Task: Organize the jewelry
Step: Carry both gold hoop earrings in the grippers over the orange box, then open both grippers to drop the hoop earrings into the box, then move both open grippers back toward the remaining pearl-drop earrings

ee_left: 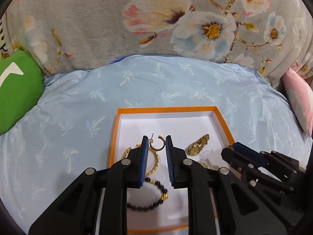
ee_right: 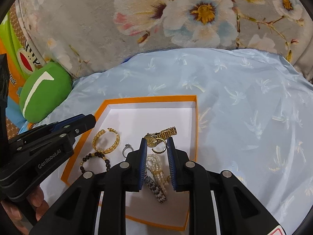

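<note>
An orange-rimmed white box [ee_left: 117,137] [ee_right: 196,121] lies on the pale blue bedcover. In it are a gold hoop earring [ee_left: 157,146] [ee_right: 159,149], a gold watch [ee_left: 197,145] [ee_right: 162,133], a gold open bangle [ee_right: 106,140] [ee_left: 155,163], a dark bead bracelet [ee_left: 148,205] [ee_right: 93,156], a silver ring [ee_right: 128,148], a pearl strand [ee_right: 155,166] and a silver watch band [ee_right: 156,190]. My left gripper [ee_left: 156,143] is open and empty, its tips on either side of the earring. My right gripper [ee_right: 156,143] is open and empty above the earring and watch.
A green plush cushion [ee_left: 17,90] [ee_right: 45,92] lies at the left. A grey floral blanket [ee_left: 156,19] [ee_right: 176,15] rises behind the bedcover [ee_left: 78,101] [ee_right: 244,107]. A pink pillow [ee_left: 299,101] sits at the right edge. The other gripper shows in each view [ee_left: 254,156] [ee_right: 49,139].
</note>
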Available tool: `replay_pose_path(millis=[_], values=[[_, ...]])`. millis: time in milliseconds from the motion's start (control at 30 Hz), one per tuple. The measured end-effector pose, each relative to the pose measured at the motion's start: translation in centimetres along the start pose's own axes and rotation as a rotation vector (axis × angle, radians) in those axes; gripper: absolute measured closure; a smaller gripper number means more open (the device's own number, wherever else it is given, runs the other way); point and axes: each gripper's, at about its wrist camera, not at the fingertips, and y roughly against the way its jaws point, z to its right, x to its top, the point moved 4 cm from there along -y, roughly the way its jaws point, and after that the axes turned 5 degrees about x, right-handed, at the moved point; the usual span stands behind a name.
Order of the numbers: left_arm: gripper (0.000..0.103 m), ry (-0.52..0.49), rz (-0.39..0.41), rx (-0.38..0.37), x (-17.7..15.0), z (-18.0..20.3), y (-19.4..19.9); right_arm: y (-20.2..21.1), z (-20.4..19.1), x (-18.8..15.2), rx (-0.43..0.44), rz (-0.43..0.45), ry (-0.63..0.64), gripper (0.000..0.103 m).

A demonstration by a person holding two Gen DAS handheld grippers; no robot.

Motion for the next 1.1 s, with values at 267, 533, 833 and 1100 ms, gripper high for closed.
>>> replay_pose_path(millis=[267,533,833,1100], values=[[0.085,0.015,-0.017,-0.008,1.5,0.4,-3.0,-2.2,0.8,0.3,0.004,-0.028,-0.013,0.083],[0.065,0.089,-0.008,0.023,0.8,-1.8,-2.4,-0.6,1.7,-0.5,-0.008,0.002,-0.049,0.082],[0.064,0.128,0.018,0.044,-1.8,-5.0,2.8,4.0,1.1,-2.7,-0.006,0.016,-0.053,0.082],[0.064,0.111,-0.026,0.041,-8.4,-6.0,7.9,7.9,-0.3,-9.2,0.013,-0.070,-0.060,0.081]])
